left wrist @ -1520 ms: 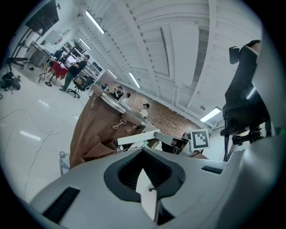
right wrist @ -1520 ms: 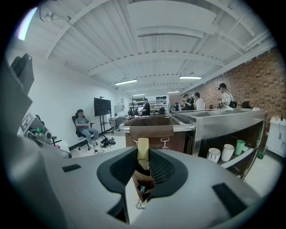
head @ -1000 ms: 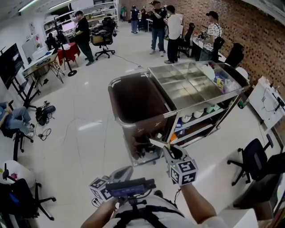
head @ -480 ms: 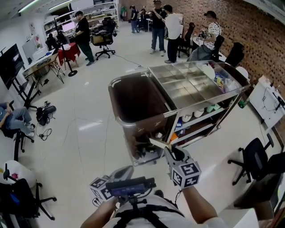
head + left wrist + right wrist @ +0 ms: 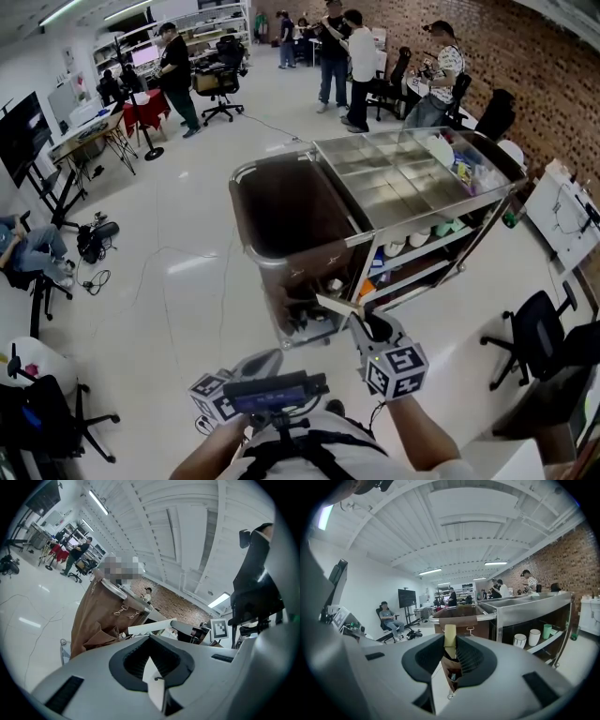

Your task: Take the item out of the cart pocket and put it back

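A brown bag [image 5: 305,267] hangs from the steel frame at the left end of the cart [image 5: 441,217], in the middle of the head view. Its open mouth shows only a dark inside, and what lies in it cannot be made out. To its right, the cart's steel top tray [image 5: 375,202] is split into shallow compartments. The near ones are bare metal, while those at the far right hold a heap of coloured packets [image 5: 464,173] whose print is too small to read. On the shelf below stand white cups [image 5: 394,249] and green cups [image 5: 442,229]. The right gripper view shows them at centre right.

A pocket [image 5: 449,667] sits low on the bag's front, and something small and dark shows in its mouth. Just above it, the right gripper [image 5: 354,319] has its jaws pressed onto a thin, pale, flat strip [image 5: 333,305]. The strip stands upright between the black pads [image 5: 471,656] and is clear of the pocket. In the head view it juts toward the upper left, in front of the bag's lower edge.

The left gripper [image 5: 262,361] is at the bottom of the head view, close to the person's body. Its jaws are together with nothing between them.

The only print that can be read as a shape is the black-and-white square marker on each gripper's cube [image 5: 394,367].
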